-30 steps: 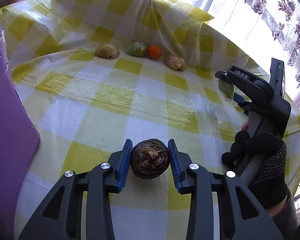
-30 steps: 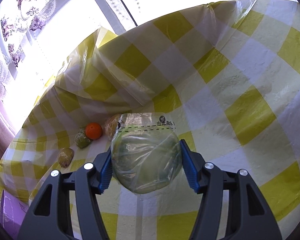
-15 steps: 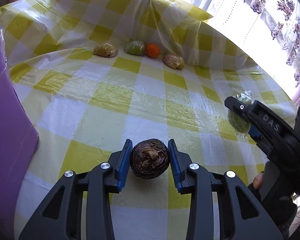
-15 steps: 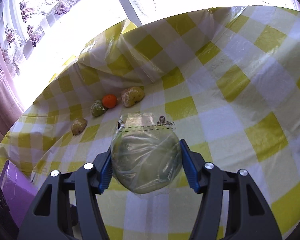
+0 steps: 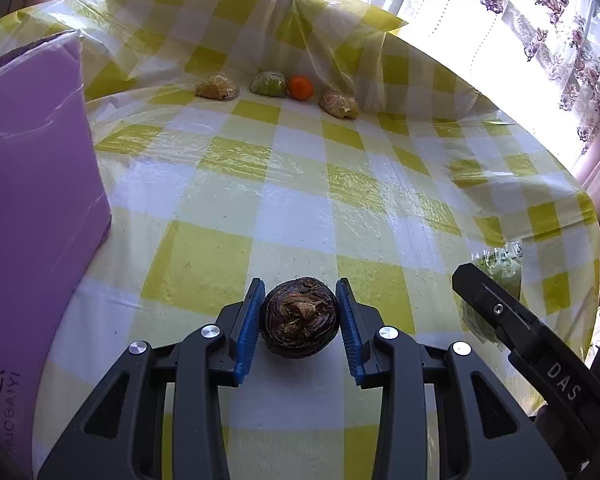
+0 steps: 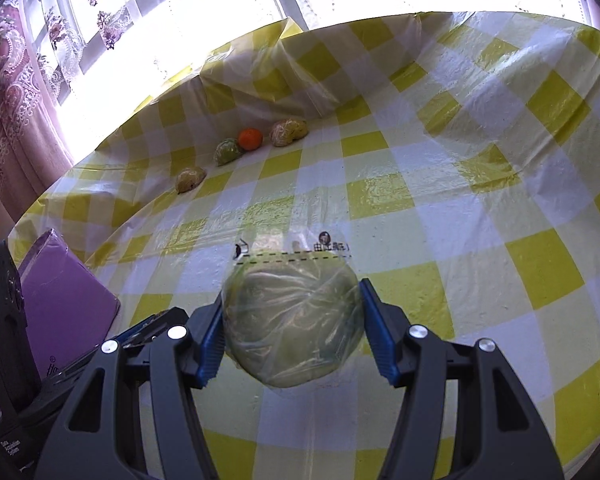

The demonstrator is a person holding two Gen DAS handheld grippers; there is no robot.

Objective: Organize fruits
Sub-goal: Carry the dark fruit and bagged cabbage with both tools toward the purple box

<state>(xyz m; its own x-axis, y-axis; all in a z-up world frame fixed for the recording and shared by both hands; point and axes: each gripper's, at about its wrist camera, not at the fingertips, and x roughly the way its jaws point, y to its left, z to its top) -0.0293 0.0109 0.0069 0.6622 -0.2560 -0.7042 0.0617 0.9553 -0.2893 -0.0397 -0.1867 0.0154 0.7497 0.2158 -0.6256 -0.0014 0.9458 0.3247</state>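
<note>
Fruits are the subject here, and four of them already sit in a row (image 5: 276,90) at the far edge of the bench (image 5: 284,208), which is covered in a yellow and white checked cloth.

From the left wrist camera: the left claw (image 5: 300,320) is clamped on a dark brown round fruit (image 5: 300,322), both blue pads against its sides, held above the cloth well short of the row. The row reads, left to right, a wrapped tan fruit (image 5: 217,87), a wrapped green fruit (image 5: 268,84), a bare orange (image 5: 300,87) and another wrapped tan one (image 5: 339,104). A purple box (image 5: 32,200) stands near the row's left end, closer to the viewer.

From the right wrist camera: the right claw (image 6: 292,320) grips a large pale green fruit in a clear bag (image 6: 292,320), jaws fairly wide around it, also well back from the row (image 6: 244,148).

Both fruits appear to be mid-carry toward the row. The next move seems to call for bringing each one to a free spot beside the row's ends, lowering it onto the cloth, then opening the jaws without nudging its neighbours.
</note>
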